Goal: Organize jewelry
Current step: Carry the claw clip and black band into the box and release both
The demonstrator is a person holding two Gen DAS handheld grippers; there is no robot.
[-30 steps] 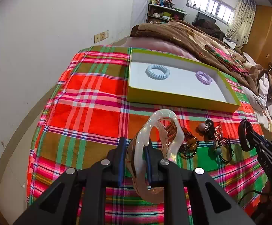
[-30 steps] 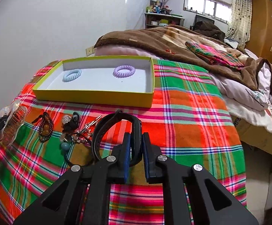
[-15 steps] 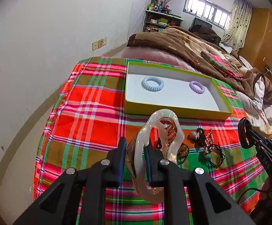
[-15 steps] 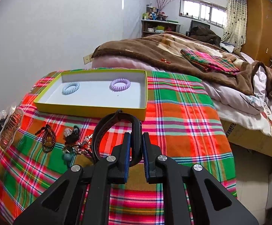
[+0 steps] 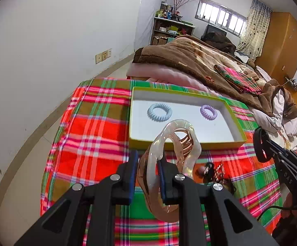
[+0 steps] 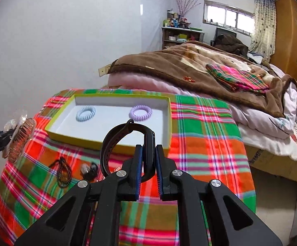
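Your left gripper [image 5: 147, 169] is nearly closed, its pads clamped on the lower part of the hair claw [image 5: 170, 157]. The claw stands upright between the fingers, long axis running up and slightly away from you, its clear loop topmost and its amber teeth facing right. It hangs in the air just in front of the near wall of the box [image 5: 189, 144].

Your right gripper [image 6: 148, 162] is likewise almost together, pinching the black band [image 6: 115, 141] at its thick flat end. The band curls up and over to the left in an open loop, held above the cloth [image 6: 199, 133] near the box's near right corner.

The box sits on the plaid cloth, long side running left to right. Inside lie a blue coil tie [image 5: 159, 112] on the left and a purple coil tie [image 5: 209, 112] on the right, well apart, with bare white floor between and in front of them.

On the cloth in front of the box, between your two grippers, lie a bead bracelet [image 6: 63, 172] and, to its right, a dark tangle of small pieces [image 6: 90, 170], partly hidden behind your right fingers. Beyond the box a bed [image 6: 189, 67] with a brown blanket fills the far right.
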